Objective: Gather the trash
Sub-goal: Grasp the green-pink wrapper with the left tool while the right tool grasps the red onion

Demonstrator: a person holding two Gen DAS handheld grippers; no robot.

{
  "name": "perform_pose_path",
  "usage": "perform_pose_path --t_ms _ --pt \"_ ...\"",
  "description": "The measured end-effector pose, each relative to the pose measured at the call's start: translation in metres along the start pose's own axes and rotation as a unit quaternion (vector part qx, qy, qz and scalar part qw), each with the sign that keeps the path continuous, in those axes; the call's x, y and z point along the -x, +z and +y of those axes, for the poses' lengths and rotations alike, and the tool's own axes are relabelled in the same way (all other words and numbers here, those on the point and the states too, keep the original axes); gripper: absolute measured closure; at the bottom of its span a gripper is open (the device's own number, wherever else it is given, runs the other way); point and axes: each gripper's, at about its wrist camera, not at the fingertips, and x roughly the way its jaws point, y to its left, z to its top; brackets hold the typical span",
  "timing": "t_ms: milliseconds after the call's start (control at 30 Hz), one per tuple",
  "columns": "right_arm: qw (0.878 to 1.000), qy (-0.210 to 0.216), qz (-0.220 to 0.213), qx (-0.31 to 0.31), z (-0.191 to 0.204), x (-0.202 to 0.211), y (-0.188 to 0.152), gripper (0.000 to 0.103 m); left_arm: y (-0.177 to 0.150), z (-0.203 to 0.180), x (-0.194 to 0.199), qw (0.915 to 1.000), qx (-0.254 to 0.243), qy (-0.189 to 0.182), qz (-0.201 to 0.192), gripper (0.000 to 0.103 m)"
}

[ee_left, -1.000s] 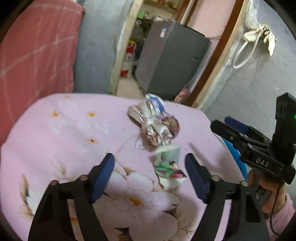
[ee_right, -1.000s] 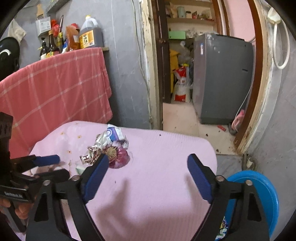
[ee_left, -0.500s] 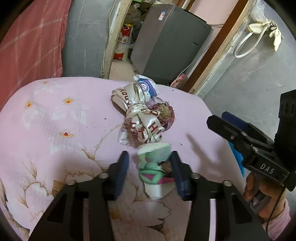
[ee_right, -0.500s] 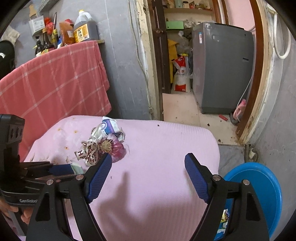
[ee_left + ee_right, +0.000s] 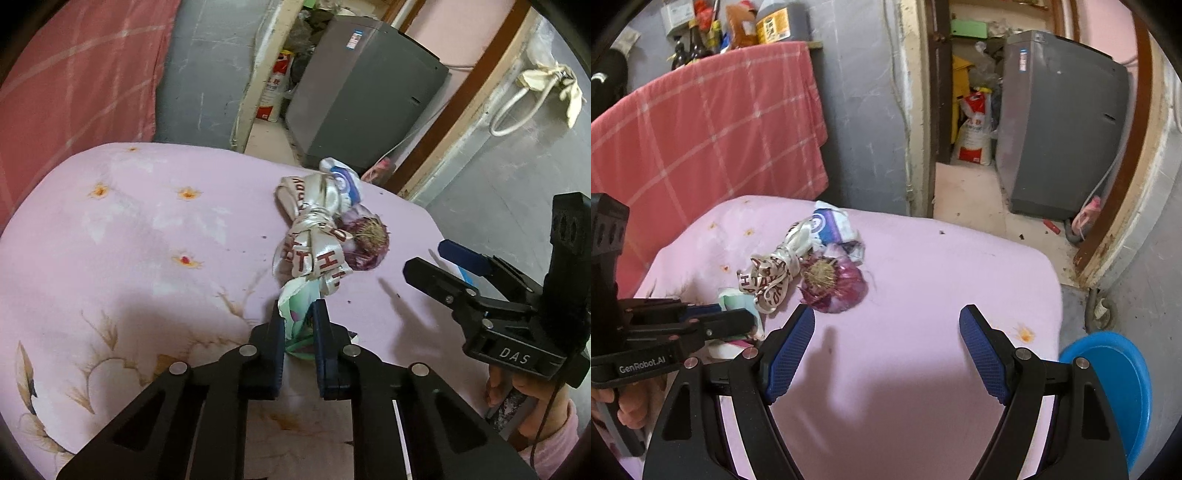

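Observation:
My left gripper [image 5: 299, 314] is shut on a crumpled green-and-white wrapper [image 5: 297, 299] lying on the pink tablecloth [image 5: 147, 266]. Just beyond it lie a knotted white ribbon with red letters [image 5: 314, 243], a purple onion skin [image 5: 367, 242] and a blue-and-white wrapper [image 5: 343, 181]. My right gripper [image 5: 886, 328] is open and empty above the cloth, right of the onion skin [image 5: 833, 282] and the ribbon [image 5: 772, 275]. The left gripper [image 5: 713, 325] shows at the left of the right wrist view, closed on the green wrapper [image 5: 735, 301].
A blue basin [image 5: 1115, 384] stands on the floor right of the table. A red checked cloth [image 5: 701, 125] hangs behind the table. A grey appliance [image 5: 1060, 122] stands in the doorway beyond. The table edge [image 5: 1049, 280] falls away at the right.
My left gripper moved forward over the green wrapper and closed on it. My right gripper stayed open and shifted slightly nearer the trash pile.

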Motion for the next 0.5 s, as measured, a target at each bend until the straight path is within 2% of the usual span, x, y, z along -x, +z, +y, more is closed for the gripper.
perform_pose_path --t_ms 233,367,500 --pt "0.999 0.027 0.019 0.005 0.011 -0.019 0.01 0.038 0.0 0.003 0.004 1.0 0.003 -0.002 -0.002 0.098" --pt "0.999 0.031 0.03 0.008 0.02 -0.031 0.015 0.042 -0.001 0.005 0.006 1.0 0.008 0.001 -0.003 0.1" --pt "0.999 0.032 0.032 0.013 0.025 -0.033 0.016 0.059 -0.002 0.006 0.009 0.9999 0.012 0.003 -0.006 0.101"
